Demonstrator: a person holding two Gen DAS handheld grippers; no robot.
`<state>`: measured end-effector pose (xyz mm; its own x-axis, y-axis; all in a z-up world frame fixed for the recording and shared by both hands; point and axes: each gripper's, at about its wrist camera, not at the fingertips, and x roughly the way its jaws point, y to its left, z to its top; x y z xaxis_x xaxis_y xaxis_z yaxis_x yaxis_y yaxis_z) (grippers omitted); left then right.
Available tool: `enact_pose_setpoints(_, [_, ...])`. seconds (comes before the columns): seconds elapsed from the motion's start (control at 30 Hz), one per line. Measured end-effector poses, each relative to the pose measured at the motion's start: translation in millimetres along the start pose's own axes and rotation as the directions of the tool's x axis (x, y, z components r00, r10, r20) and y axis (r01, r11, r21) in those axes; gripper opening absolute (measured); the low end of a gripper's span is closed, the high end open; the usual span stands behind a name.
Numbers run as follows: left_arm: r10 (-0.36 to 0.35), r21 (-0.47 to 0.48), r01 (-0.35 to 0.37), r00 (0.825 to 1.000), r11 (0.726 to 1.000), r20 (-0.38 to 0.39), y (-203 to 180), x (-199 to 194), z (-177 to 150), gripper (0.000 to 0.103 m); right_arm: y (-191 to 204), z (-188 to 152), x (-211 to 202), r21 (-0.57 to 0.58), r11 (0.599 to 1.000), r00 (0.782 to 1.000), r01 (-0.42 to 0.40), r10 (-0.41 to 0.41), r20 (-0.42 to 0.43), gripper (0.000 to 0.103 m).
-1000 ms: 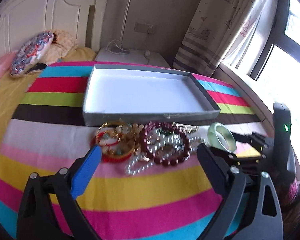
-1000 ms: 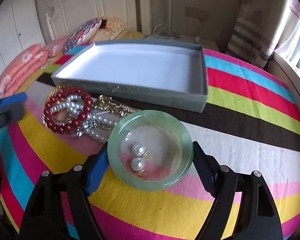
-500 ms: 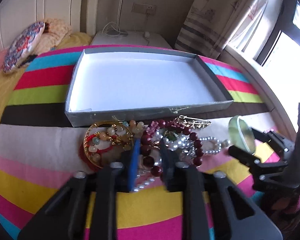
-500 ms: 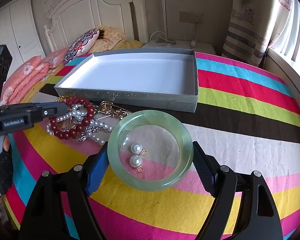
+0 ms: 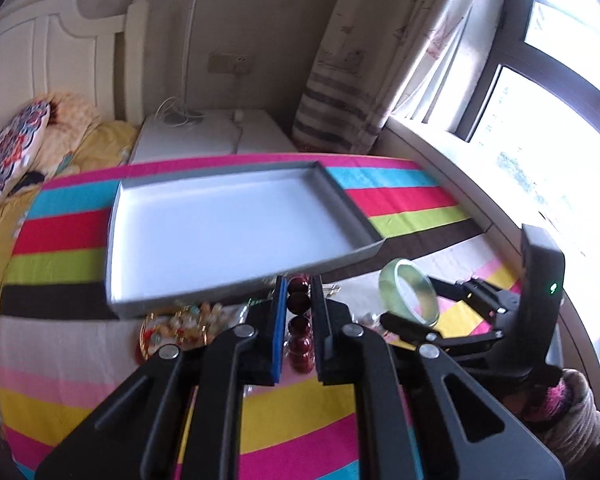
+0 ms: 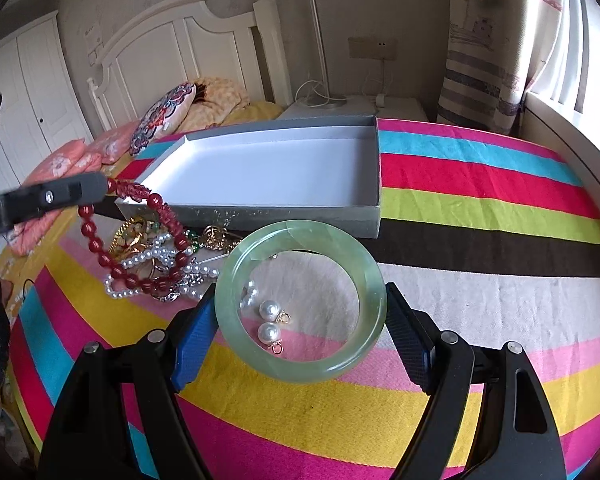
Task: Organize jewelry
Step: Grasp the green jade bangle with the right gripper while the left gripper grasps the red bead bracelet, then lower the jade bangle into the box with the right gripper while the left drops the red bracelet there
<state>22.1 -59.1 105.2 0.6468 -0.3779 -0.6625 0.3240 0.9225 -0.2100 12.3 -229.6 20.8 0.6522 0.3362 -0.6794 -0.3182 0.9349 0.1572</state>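
Bedroom, striped bedspread (image 6: 480,208), white headboard (image 6: 172,48)

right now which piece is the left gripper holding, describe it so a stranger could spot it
On the striped bedspread, look just left of the grey tray. The left gripper lifts a dark red bead bracelet above the jewelry pile; its neighbours are white pearls and gold.

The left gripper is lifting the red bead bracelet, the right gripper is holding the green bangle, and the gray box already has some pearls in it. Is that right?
Not quite. The gray box holds nothing; the right wrist view shows its white floor bare. The pearl earrings lie on the striped cloth inside the green bangle. The rest holds: the left gripper is lifting the red bead bracelet, and the right gripper holds the bangle.
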Motion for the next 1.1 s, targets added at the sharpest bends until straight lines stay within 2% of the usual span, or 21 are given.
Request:
enact_pose_setpoints(0.2, [-0.027, 0.038, 0.026, 0.999, 0.999, 0.024, -12, -13, 26, 0.011, -2, 1, 0, 0.013, 1.000, 1.000, -0.010, 0.010, 0.008, 0.077])
enact_pose_setpoints(0.33, [0.012, 0.065, -0.015, 0.999, 0.998, 0.051, -15, -17, 42, 0.011, -1, 5, 0, 0.007, 1.000, 1.000, -0.013, 0.013, 0.012, 0.077])
enact_pose_setpoints(0.53, [0.083, 0.039, -0.085, 0.996, 0.996, 0.039, 6, 3, 61, 0.011, 8, 30, 8, -0.031, 0.999, 1.000, -0.015, 0.016, 0.014, 0.077])
enact_pose_setpoints(0.67, [0.128, 0.039, -0.129, 0.992, 0.991, 0.017, 20, 21, 70, 0.011, 11, 52, 27, -0.043, 0.999, 1.000, -0.022, 0.021, -0.016, 0.078])
enact_pose_setpoints(0.83, [0.130, 0.009, -0.130, 0.992, 0.992, 0.007, 44, 39, 78, 0.011, 18, 78, 60, -0.041, 0.999, 0.999, -0.003, 0.001, -0.053, 0.077])
enact_pose_setpoints(0.93, [0.105, -0.029, -0.105, 0.995, 0.994, -0.004, 63, 51, 79, 0.011, 21, 92, 80, -0.023, 1.000, 0.997, 0.010, -0.012, -0.071, 0.077])
enact_pose_setpoints(1.1, [0.106, -0.094, -0.111, 0.993, 0.989, -0.048, 97, 75, 77, 0.011, 24, 107, 107, -0.018, 0.999, 0.993, 0.038, -0.040, -0.110, 0.078])
